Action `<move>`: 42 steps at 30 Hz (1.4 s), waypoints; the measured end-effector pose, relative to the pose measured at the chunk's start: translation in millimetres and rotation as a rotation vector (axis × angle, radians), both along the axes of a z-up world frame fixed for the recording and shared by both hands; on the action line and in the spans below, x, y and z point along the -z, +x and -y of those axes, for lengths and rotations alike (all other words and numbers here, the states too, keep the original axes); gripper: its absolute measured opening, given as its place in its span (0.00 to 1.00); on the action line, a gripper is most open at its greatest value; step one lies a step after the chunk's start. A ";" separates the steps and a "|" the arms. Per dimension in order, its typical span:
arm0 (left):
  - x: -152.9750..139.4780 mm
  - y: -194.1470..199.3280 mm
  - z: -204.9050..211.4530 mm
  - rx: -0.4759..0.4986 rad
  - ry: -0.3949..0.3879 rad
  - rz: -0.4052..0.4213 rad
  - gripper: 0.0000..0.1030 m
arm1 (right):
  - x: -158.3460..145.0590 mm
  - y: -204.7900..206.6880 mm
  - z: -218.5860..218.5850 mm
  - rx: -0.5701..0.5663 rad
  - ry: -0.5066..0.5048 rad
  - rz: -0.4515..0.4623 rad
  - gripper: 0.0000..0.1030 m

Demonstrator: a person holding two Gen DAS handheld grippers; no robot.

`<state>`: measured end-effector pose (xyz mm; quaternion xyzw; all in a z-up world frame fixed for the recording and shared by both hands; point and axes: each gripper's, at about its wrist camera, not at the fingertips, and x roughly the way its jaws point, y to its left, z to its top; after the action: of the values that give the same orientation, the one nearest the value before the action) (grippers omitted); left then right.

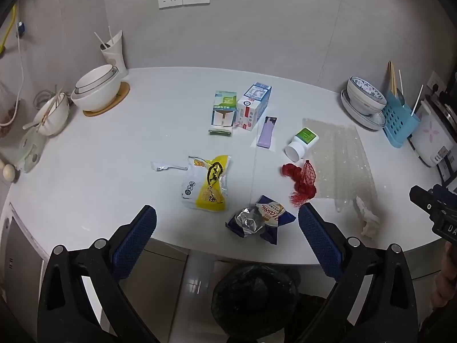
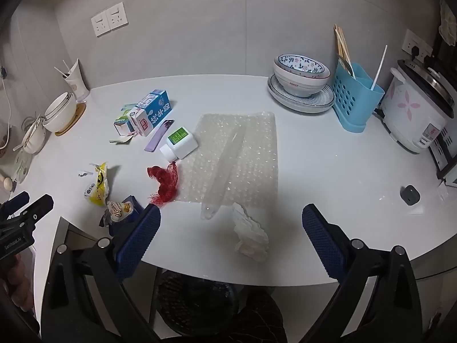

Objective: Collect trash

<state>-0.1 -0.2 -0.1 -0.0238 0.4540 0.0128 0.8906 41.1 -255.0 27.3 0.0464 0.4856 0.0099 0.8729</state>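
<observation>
Both claws, left claw (image 1: 227, 220) and right claw (image 2: 231, 220), spread wide, empty, above surface (image 1: 114, 148) edge. Trash around red net (image 1: 301, 181): blue snack wrapper (image 1: 261, 220) just nearer, crumpled tissue (image 2: 251, 235) nearer, bubble wrap (image 2: 237, 157) touching.

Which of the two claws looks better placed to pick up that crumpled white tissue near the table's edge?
The right claw. The crumpled white tissue lies between its open fingers, close in front. From the left claw it sits far off to the side, beyond the blue snack wrapper.
</observation>
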 end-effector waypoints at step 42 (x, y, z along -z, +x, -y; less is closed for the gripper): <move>-11.4 -13.9 8.8 0.020 -0.002 0.014 0.94 | -18.6 -19.0 -0.7 0.013 0.008 0.034 0.93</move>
<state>-14.0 -9.0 11.3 -0.0202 0.4478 0.0034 0.8939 22.2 -254.3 45.9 0.0525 0.4703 0.0069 0.8809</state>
